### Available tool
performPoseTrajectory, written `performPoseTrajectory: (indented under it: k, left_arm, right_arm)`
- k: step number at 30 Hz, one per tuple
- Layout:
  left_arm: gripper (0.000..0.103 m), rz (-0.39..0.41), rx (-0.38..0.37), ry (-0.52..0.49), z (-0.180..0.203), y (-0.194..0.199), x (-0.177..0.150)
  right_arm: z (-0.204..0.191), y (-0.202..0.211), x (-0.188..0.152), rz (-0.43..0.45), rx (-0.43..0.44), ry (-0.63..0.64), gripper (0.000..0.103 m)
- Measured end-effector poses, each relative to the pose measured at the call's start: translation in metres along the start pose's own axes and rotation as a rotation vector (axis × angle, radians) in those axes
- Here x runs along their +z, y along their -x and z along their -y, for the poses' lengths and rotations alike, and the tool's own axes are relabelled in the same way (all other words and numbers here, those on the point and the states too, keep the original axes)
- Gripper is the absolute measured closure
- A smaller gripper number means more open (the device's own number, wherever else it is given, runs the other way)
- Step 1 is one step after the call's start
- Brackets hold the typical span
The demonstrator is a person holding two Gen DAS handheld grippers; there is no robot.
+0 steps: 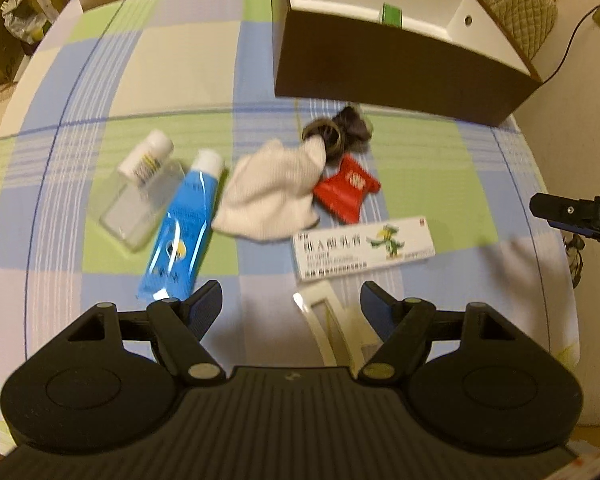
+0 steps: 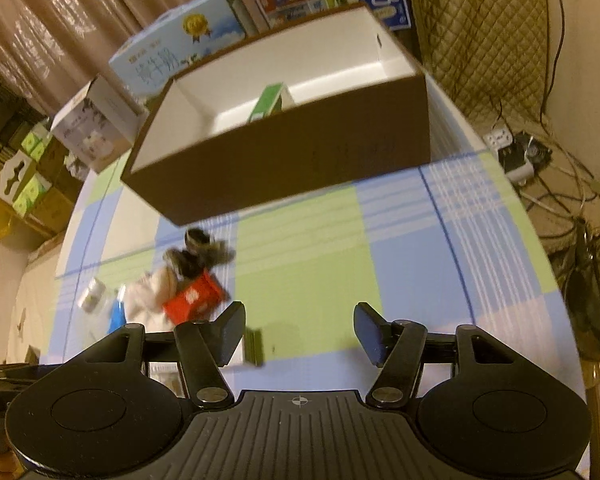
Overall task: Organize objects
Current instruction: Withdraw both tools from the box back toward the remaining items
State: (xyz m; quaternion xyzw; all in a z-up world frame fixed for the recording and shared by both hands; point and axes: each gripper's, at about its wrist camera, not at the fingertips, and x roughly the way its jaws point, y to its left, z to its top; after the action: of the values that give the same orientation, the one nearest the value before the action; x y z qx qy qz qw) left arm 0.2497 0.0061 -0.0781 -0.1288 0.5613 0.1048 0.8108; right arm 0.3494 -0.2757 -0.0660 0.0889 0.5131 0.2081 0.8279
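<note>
Presently, by item:

1. Brown cardboard box with white interior (image 1: 400,68), open-topped, at the far side of the checked blue, green and white cloth-covered table (image 1: 180,60). It holds one green-and-white carton (image 2: 270,102) standing inside; otherwise it looks unfilled. Judged: the task is at an early stage.
2. Items not yet stowed, grouped in front of the box:
   - clear plastic bottle with white cap (image 1: 140,184), lying flat;
   - blue tube with white cap (image 1: 184,232), lying just beside the bottle;
   - crumpled white cloth (image 1: 268,192), touching the tube's cap end;
   - dark furry hair tie (image 1: 340,132), at the cloth's far corner, nearest the box;
   - red packet with white print (image 1: 346,188), just beside the cloth;
   - long white carton with a green cartoon figure (image 1: 364,250), nearest the grippers;
   - cream plastic frame-like piece (image 1: 332,328), exact kind unclear, partly hidden behind the right finger of the left gripper.
3. Left gripper (image 1: 291,308): pitched steeply down over the near items, fingers spread, nothing between them. Judged: poised above the near pieces, target not settled.
4. Right gripper (image 2: 300,332): angled down toward bare cloth to the right of the group, fingers apart, holding nothing; the long carton's end shows just behind its left finger.
</note>
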Motion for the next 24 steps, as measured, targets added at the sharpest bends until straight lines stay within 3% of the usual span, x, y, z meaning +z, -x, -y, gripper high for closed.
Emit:
performPoseTrajectory:
  k: [9, 24]
  left_arm:
    - [0.031, -0.064, -0.011, -0.018, 0.011, -0.025, -0.019]
    - [0.033, -0.081, -0.024, -0.012, 0.027, -0.047, -0.029]
  right_arm:
    - [0.002, -0.018, -0.017, -0.075, -0.003, 0.023, 0.043]
    - [0.015, -0.036, -0.028, -0.152, -0.032, 0.045, 0.043]
